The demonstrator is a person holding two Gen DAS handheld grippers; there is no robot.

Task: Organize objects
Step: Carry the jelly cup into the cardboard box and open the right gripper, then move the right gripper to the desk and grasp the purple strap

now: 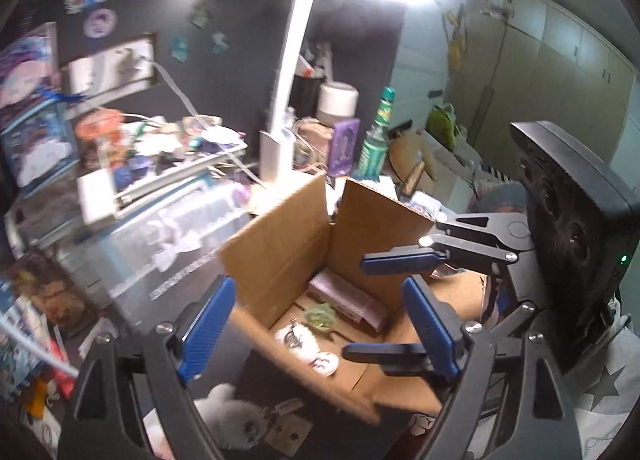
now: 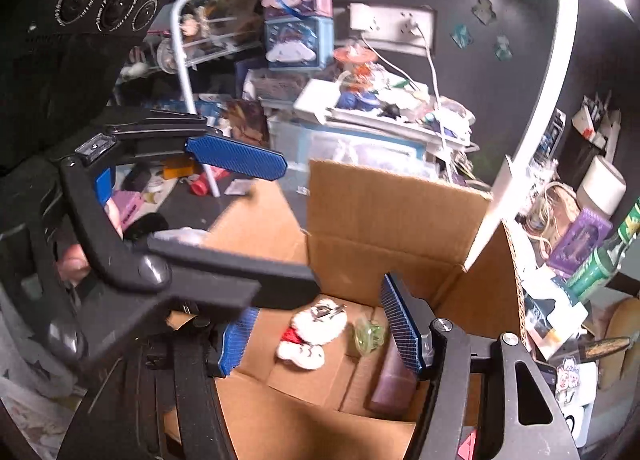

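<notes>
An open cardboard box [image 1: 280,244] [image 2: 384,211] stands on the dark desk. Inside lie a white plush keychain [image 2: 314,330] [image 1: 300,338], a green hair clip [image 2: 369,334] [image 1: 320,318] and a pink flat case [image 2: 390,384] [image 1: 348,296]. My left gripper [image 1: 320,328] is open and empty above the box's near edge. My right gripper [image 2: 320,336] is open and empty over the box's inside. In the left wrist view the right gripper [image 1: 384,304] reaches in from the right. In the right wrist view the left gripper [image 2: 260,219] shows at left, also open.
A white desk lamp [image 1: 288,71] stands behind the box. A green bottle [image 1: 376,135], a purple box [image 1: 343,145] and a white jar [image 1: 337,99] stand at the back. A clear storage bin [image 2: 360,147] with a cluttered tray lies behind. A white fluffy plush [image 1: 232,412] lies before the box.
</notes>
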